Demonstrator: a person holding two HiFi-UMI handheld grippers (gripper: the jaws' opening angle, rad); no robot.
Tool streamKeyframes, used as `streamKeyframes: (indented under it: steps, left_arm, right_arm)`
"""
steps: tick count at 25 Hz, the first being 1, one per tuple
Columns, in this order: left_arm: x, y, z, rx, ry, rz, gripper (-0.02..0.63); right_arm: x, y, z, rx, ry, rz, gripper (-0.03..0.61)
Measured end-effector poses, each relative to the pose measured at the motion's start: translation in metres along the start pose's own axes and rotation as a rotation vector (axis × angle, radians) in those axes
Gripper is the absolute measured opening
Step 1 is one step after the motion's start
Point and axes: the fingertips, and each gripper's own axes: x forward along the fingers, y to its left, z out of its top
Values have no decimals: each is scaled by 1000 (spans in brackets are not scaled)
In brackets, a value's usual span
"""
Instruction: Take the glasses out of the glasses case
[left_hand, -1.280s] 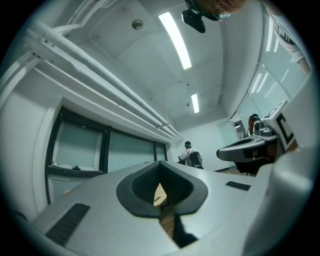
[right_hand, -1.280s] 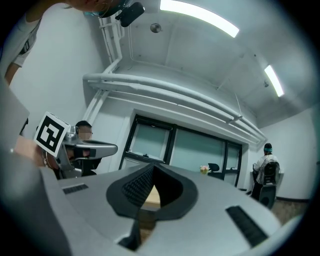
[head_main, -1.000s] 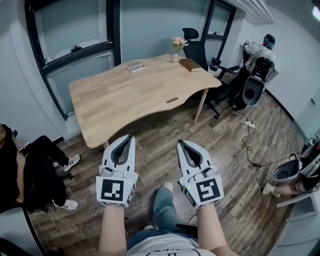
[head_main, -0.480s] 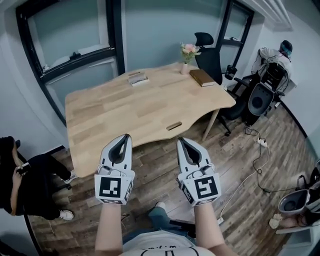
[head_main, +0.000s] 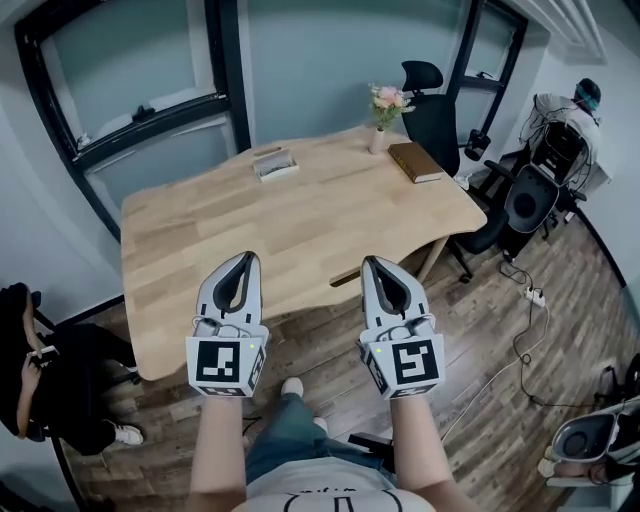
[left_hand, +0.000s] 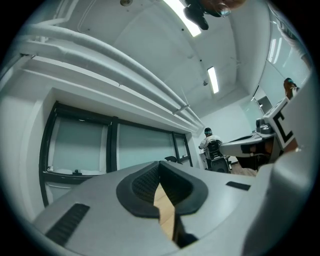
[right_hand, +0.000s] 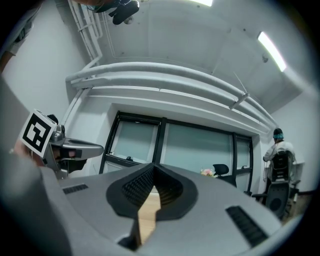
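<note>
Glasses case (head_main: 275, 163): small pale oblong box lying flat on the far side of the tabletop, well ahead of both grippers and a little right of the left gripper's line. A brownish strip runs along its far edge. It is too small to tell lid from body, or whether glasses lie in it.

Left gripper (head_main: 243, 258): pale grey moulded shell, black ribbed pads, jaws pressed together at the tips with nothing between them. Right gripper (head_main: 375, 262): same build, jaws likewise clenched and empty. The two sit side by side, tips over the near edge of the table (head_main: 190, 240), which is light wood with a smooth matt top and a curved front edge.

Farther ahead of the right gripper are a flat brown book-like slab (head_main: 413, 160) and a small vase of pink flowers (head_main: 383, 105).

In both gripper views only a sliver of wood shows through the gap below the pads; the jaws hide the case.
</note>
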Motion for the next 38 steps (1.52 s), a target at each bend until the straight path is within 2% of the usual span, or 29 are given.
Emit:
streamKeyframes:
  steps: [8, 13, 19, 23, 24, 25, 26, 27, 35, 38]
  left_arm:
    - [93, 28, -30, 12, 8, 9, 15]
    - [161, 58, -55, 19, 25, 17, 15]
    - [229, 105, -83, -44, 10, 21, 15]
    - [262, 133, -104, -65, 50, 33, 26]
    - [270, 136, -109, -70, 64, 19, 76]
    - [277, 137, -114, -71, 81, 3, 161]
    - [284, 139, -119, -67, 99, -11, 210]
    - [290, 139, -125, -59, 119, -21, 221]
    - [339, 138, -166, 10, 259, -108, 219]
    - [360, 141, -183, 33, 307, -112, 184]
  right_arm:
    - [82, -37, -31, -12, -6, 23, 11]
    - [152, -66, -62, 5, 41, 47, 11]
    - [252, -84, -86, 13, 74, 115, 11]
    - [298, -87, -101, 8, 98, 148, 11]
    - [307, -88, -105, 8, 105, 154, 11]
    - [315, -90, -110, 8, 113, 158, 11]
    - [322, -91, -114, 8, 121, 161, 11]
    - [328, -94, -118, 9, 129, 163, 11]
    - [366, -115, -148, 9, 185, 208, 11]
    - [385, -120, -160, 20, 195, 244, 11]
